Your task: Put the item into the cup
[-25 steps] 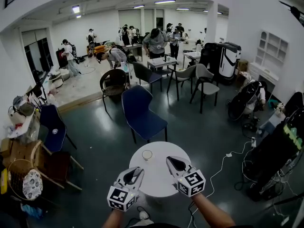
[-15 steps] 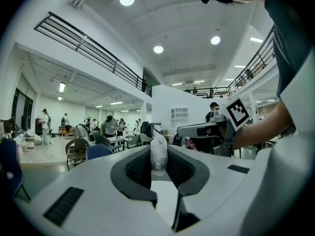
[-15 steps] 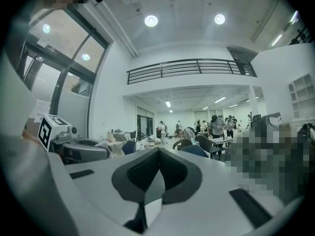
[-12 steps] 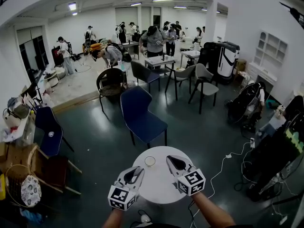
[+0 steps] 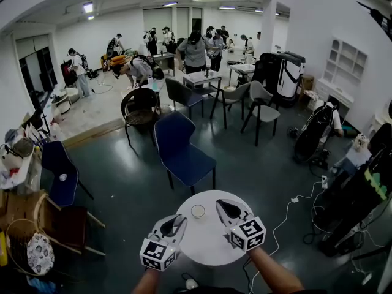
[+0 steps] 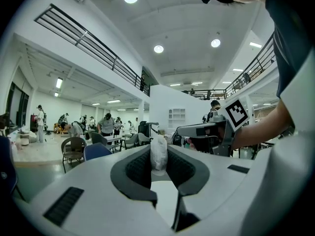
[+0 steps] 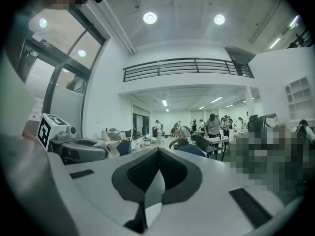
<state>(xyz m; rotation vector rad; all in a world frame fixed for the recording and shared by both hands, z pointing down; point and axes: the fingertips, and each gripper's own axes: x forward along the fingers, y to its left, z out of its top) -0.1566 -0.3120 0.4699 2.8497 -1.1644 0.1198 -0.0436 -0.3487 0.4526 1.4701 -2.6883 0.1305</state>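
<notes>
A small whitish, crumpled item [image 6: 158, 154] stands upright between the dark pads of my left gripper [image 6: 158, 167], which is shut on it. In the head view that left gripper [image 5: 177, 221] hovers over the near left edge of a round white table [image 5: 211, 241]. A small light cup [image 5: 198, 211] stands on the table's far side, between the two gripper tips. My right gripper [image 5: 222, 206] hangs just right of the cup; in its own view the right gripper [image 7: 158, 157] has its jaws shut together with nothing in them.
A blue chair [image 5: 180, 146] stands just beyond the table. More chairs, small tables and several people fill the far room. A white cable [image 5: 288, 210] runs across the floor at the right. Wooden and wicker furniture [image 5: 27, 225] sits at the left.
The head view has shifted: the table and cup now sit a little lower and further right in the picture. Both grippers keep their pose and grip.
</notes>
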